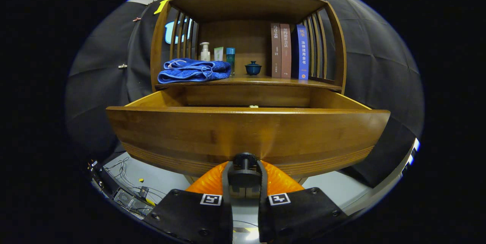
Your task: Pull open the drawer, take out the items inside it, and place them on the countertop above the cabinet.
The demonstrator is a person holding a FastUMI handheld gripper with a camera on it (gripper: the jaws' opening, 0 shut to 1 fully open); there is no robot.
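the gripper point(245, 177) is clamped on the knob point(245, 159) of the drawer point(246, 132), which stands pulled well out below the countertop point(265, 81), so i'd let go squarely and lift over its front before reaching for the small pale item point(253, 106) inside.

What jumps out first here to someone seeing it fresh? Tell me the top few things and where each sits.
The pulled-out wooden drawer dominates, its wide front just ahead of the gripper, whose fingers are closed on the dark drawer knob. On the countertop above, a folded blue towel lies beside some bottles, with a small blue lidded cup and three upright books further along.
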